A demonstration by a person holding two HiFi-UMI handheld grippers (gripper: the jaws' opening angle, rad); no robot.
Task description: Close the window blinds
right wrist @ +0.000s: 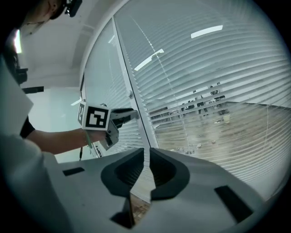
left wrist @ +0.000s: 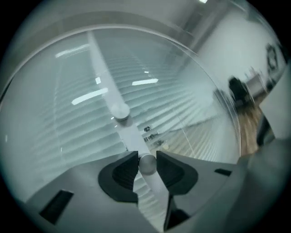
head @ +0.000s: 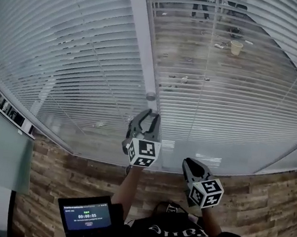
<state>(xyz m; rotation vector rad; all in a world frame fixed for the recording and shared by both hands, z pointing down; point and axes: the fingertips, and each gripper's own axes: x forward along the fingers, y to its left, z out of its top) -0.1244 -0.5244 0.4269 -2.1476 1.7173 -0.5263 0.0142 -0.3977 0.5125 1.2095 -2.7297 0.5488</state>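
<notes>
While both grippers sit at the window, count: two blinds, left blind (head: 63, 59) and right blind (head: 234, 94), one mullion (head: 143, 38) between them, two knobs on it, one screen (head: 84, 217) at the person's chest. Blinds hang behind glass, one each side of the mullion. Right blind's slats lie flat enough to see a wood floor (head: 222, 65) beyond; left blind reads whiter, less see-through. Left gripper (left wrist: 147, 157): jaws clamped on the lower knob (left wrist: 146, 164), a pad touching each side, the gap set by the knob's width. Upper knob (left wrist: 120, 110) is free, further up the mullion. Right gripper (right wrist: 146, 154): jaws all but together, thin slit only, nothing in it, touching nothing. It sits lower and to the right of the left one, short of the glass. View differences: head view shows one knob only, just past the left gripper's tips. The gripped knob can't be made out there, so only the left gripper view shows the grip. Right gripper view shows the left gripper side-on, tips at the mullion, forearm (right wrist: 59, 139) behind it. Screen shows in head view only.
</notes>
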